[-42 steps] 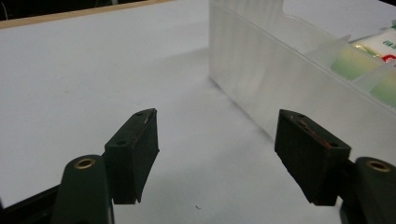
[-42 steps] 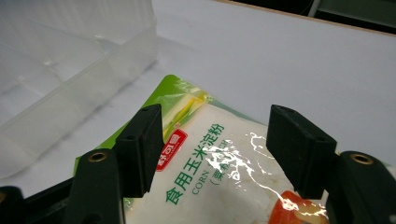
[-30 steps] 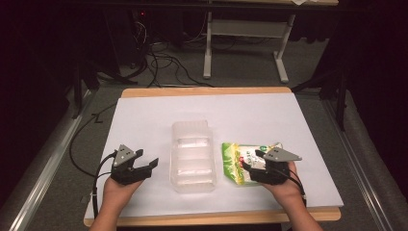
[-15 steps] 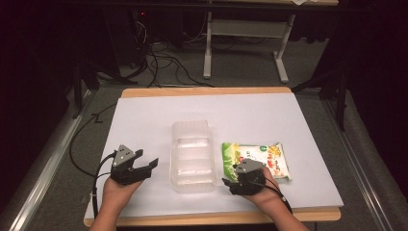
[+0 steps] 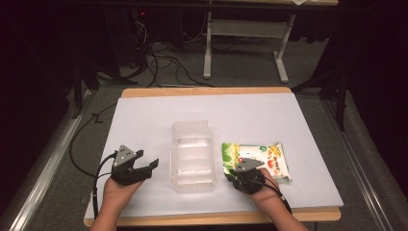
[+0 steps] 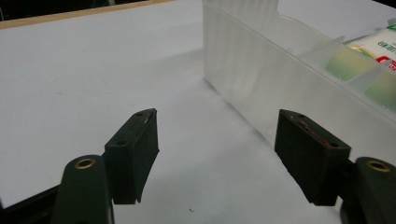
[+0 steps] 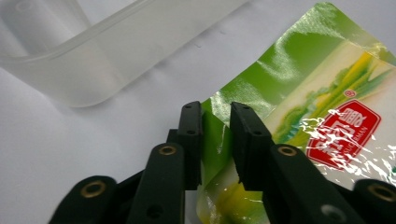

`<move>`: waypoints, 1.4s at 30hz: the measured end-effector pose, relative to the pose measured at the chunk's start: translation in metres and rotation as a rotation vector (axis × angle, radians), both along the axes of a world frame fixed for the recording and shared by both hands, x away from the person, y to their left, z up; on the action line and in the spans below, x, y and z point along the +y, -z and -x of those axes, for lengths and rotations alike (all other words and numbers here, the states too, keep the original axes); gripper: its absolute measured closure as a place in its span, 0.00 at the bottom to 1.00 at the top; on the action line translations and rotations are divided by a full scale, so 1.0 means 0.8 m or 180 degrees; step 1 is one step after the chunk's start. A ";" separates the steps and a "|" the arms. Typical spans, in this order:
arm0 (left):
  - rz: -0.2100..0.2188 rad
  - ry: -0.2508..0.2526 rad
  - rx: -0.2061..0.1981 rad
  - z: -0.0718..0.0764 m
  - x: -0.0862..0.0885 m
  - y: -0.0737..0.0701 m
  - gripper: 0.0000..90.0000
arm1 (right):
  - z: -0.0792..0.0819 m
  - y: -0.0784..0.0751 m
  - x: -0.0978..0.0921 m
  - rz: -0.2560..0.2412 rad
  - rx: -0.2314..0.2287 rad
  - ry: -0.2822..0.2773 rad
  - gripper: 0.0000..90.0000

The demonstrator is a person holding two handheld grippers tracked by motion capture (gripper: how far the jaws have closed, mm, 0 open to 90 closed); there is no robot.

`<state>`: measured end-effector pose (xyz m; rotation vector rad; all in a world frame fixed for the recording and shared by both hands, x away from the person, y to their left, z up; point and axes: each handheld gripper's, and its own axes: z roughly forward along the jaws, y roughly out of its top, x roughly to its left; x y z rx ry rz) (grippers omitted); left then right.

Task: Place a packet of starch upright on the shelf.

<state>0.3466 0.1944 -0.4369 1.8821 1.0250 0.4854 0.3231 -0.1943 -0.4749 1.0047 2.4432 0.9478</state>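
Since a second ago my right gripper [image 5: 239, 174] has slid from the right end of the snack packet [image 5: 262, 159] to its lower left corner, and the packet has shifted a little with it; my left gripper [image 5: 143, 166] has stayed where it was. In the high view the packet lies flat on the white counter [image 5: 240, 115], right of centre, just beside the clear plastic tray [image 5: 192, 154] that stands in the middle. The upper half of the counter is bare, and so is the strip at far right up to the wooden edge. My left gripper sits at lower left, near the tray's left wall.

The right gripper view shows my jaws nearly together, pinching the packet's green edge [image 7: 219, 135], with the tray's rounded corner [image 7: 88, 70] at upper left. The left gripper view shows my jaws wide apart over bare counter, the tray wall [image 6: 261, 79] running along the right, with the packet showing through it at upper right.
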 end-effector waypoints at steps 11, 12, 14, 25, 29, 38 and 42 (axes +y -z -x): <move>0.0003 0.0003 0.0006 0.000 0.000 0.000 0.34 | 0.002 -0.012 0.000 -0.0029 -0.0036 -0.0045 0.99; 0.0004 0.0005 0.0005 -0.001 0.000 0.000 0.34 | 0.002 -0.017 -0.003 -0.0086 -0.0087 -0.0034 0.99; 0.0010 0.0011 0.0005 -0.001 -0.001 0.001 0.34 | 0.004 -0.028 -0.010 -0.0224 -0.0166 0.0028 1.00; 0.0024 -0.0002 -0.0002 -0.002 0.002 -0.001 0.34 | 0.007 -0.085 -0.041 -0.0940 -0.0747 0.0301 1.00; 0.0021 -0.0002 -0.0007 -0.001 0.003 -0.001 0.34 | 0.011 -0.114 -0.054 -0.1254 -0.1080 0.0428 1.00; 0.0036 -0.0009 -0.0015 -0.001 0.003 -0.001 0.34 | 0.019 -0.115 -0.067 -0.1148 -0.1326 0.0693 0.99; 0.0037 -0.0009 -0.0018 -0.001 0.004 -0.002 0.34 | 0.018 -0.106 -0.057 -0.1011 -0.1257 0.0618 0.99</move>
